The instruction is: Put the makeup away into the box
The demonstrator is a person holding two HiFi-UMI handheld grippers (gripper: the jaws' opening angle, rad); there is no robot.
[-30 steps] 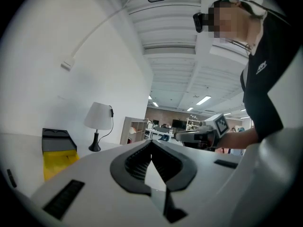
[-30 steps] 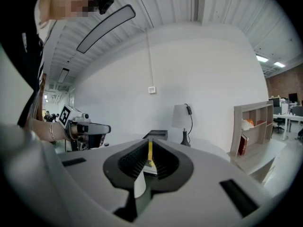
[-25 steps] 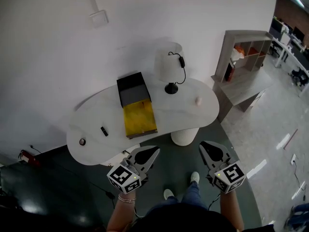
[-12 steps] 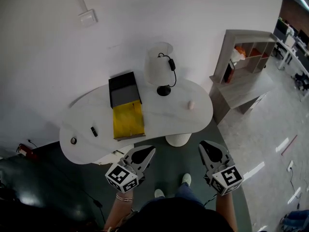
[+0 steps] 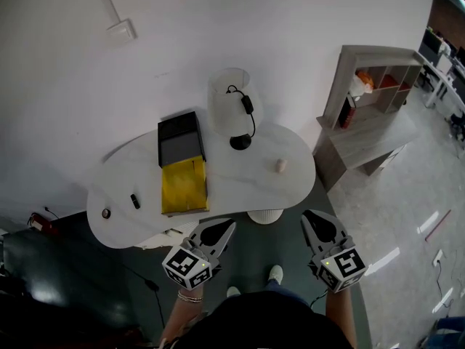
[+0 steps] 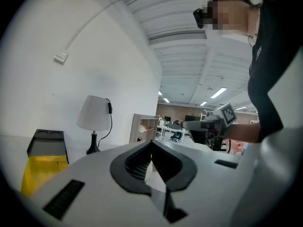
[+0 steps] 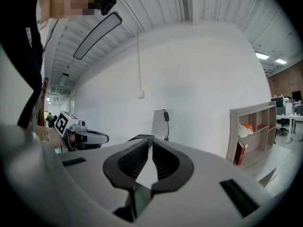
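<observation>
White and smooth, one table (image 5: 247,177) is carrying one black box (image 5: 180,142) with one yellow tray (image 5: 183,187) sticking out of its front. It is also carrying one lamp (image 5: 229,104) and three little makeup things. A black one (image 5: 135,201) and a round one (image 5: 106,213) are lying left of the box, and a pale one (image 5: 280,166) is lying right of it, all outside it. Two grippers are hanging in front of the table. The left gripper (image 5: 220,231) and the right gripper (image 5: 320,224) are both pinching fully closed on nothing. The makeup things are looking too tiny to name.
</observation>
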